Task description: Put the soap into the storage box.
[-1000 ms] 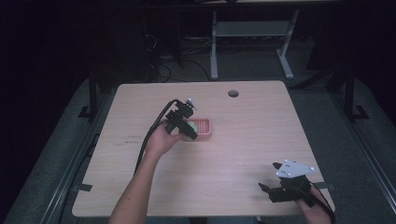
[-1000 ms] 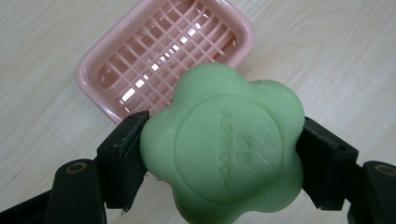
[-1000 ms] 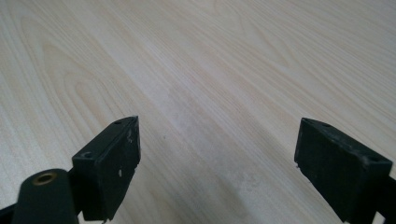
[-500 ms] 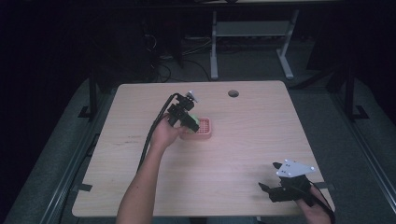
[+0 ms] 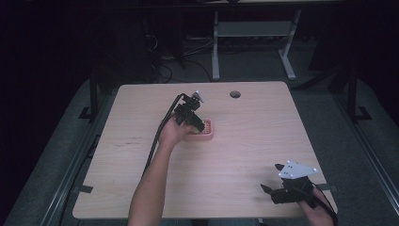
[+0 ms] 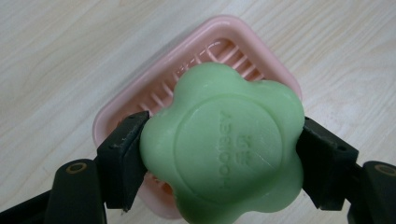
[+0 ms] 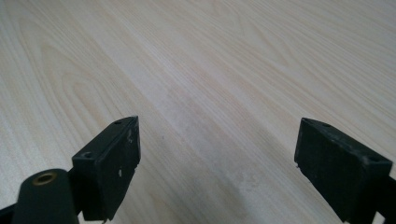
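Observation:
A green flower-shaped soap bar (image 6: 224, 144) is clamped between the jaws of my left gripper (image 6: 222, 161), just above a pink ribbed soap dish (image 6: 201, 56). In the high view the left gripper (image 5: 190, 117) hangs over the left part of the pink dish (image 5: 207, 132) near the table's middle. My right gripper (image 5: 282, 188) rests near the front right corner of the table, and its own view shows the right gripper (image 7: 219, 163) open over bare wood, nothing between the jaws.
The light wooden table (image 5: 244, 150) has a round cable hole (image 5: 235, 94) near its far edge. Dark floor, cables and a metal frame (image 5: 254, 33) lie beyond the table.
The left gripper has drifted slightly toward the far side with the soap, staying over the dish. The right gripper has kept its place.

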